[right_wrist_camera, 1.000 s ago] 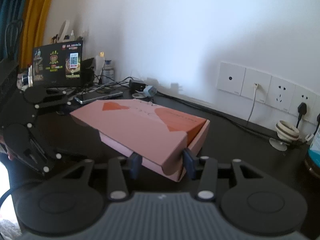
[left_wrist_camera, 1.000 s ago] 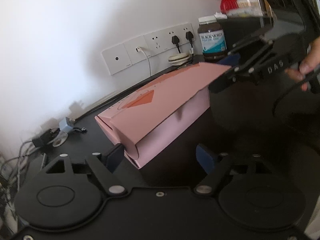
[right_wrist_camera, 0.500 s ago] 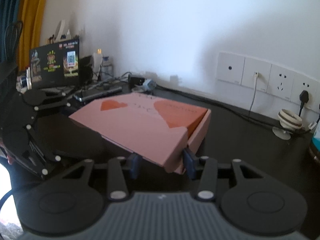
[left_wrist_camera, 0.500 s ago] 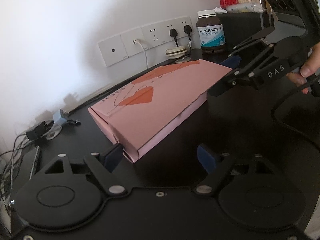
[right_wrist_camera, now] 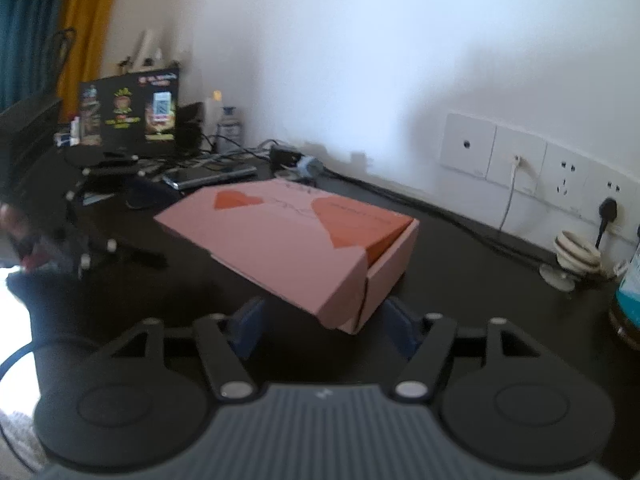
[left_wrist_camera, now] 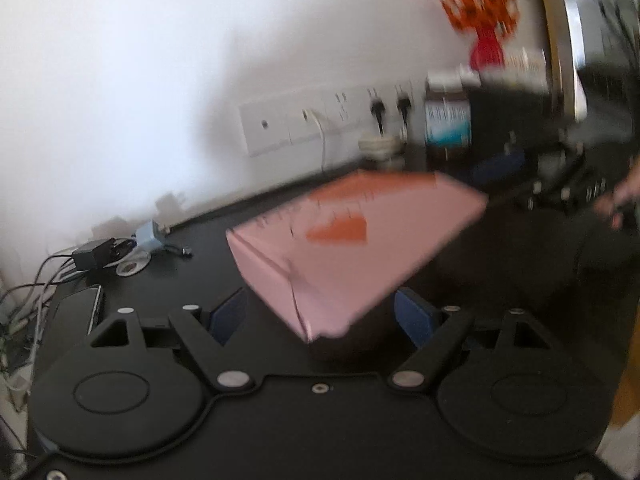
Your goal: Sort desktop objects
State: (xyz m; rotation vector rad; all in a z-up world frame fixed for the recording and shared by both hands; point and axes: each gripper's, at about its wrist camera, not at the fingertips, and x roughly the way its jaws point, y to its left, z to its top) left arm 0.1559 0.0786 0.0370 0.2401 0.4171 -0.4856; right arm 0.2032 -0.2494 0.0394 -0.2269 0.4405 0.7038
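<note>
A pink cardboard box (left_wrist_camera: 352, 248) with orange heart prints lies on the black desk (left_wrist_camera: 192, 264), its lid slightly ajar at the right end (right_wrist_camera: 384, 240). My left gripper (left_wrist_camera: 324, 316) is open, its blue pads either side of the box's near corner without touching. My right gripper (right_wrist_camera: 324, 320) is open, its blue pads flanking the box's near end. Each gripper shows in the other's view, the right one (left_wrist_camera: 560, 176) beyond the box, the left one (right_wrist_camera: 80, 216) at the left.
A brown supplement bottle (left_wrist_camera: 446, 128), wall sockets with plugs (left_wrist_camera: 360, 116) and a red vase of orange flowers (left_wrist_camera: 486, 48) stand at the back right. Chargers and cables (left_wrist_camera: 112, 252) lie at the left. A dark printed box (right_wrist_camera: 128, 116), a phone (right_wrist_camera: 208, 174) and bottles stand far left.
My right gripper has opened and let go of the box end. The box lid has dropped lower and the box lies on the desk. Both grippers have shifted a little.
</note>
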